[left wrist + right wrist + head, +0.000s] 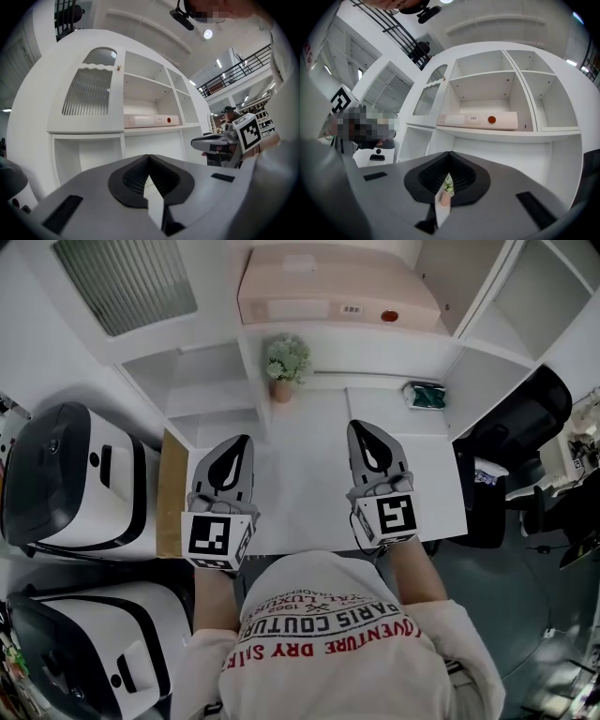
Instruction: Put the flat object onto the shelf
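White shelf (394, 348) | flat box (337, 292) on it, well beyond left claw (246, 440), right claw (355, 426) | both closed

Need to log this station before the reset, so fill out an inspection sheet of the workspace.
Surface: white desk, mostly bare.
Job's things: flat pink box lying on the shelf.
Clutter: potted plant and a small green thing at the back of the desk.
Grippers: left gripper and right gripper both shut, empty, over the desk.
Cables: nothing seen.
Surroundings: two white-and-black machines at left; black chair at right.
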Demonstrator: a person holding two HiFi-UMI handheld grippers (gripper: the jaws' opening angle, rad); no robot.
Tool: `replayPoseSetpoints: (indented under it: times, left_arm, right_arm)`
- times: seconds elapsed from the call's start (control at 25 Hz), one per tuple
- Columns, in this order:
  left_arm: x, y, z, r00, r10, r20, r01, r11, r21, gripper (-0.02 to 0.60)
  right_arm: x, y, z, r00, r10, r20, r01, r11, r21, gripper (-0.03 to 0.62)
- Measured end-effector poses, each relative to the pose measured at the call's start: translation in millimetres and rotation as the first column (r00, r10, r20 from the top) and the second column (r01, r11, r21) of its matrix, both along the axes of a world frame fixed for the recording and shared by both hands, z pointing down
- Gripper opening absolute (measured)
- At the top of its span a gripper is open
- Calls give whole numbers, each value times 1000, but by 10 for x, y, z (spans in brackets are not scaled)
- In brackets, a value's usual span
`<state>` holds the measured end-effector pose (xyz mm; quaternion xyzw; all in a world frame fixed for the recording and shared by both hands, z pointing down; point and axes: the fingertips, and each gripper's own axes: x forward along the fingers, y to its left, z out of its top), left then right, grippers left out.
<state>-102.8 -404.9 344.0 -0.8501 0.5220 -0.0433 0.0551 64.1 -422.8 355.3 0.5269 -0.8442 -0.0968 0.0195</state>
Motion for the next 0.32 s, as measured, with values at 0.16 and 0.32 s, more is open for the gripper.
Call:
replayPoseSetpoints:
  times: [0.16, 0.32]
  left_arm:
    - [-9, -9, -13, 1000, 2, -6, -2, 1000, 3, 13]
    - [4, -3, -20, 1000, 6, -3, -6, 1000, 10, 12]
  right_arm:
    - [-28, 8, -18, 1000, -2, 5, 2, 1000, 9, 26]
    - [20, 16, 26, 1000, 5, 15, -5, 1000, -6, 26]
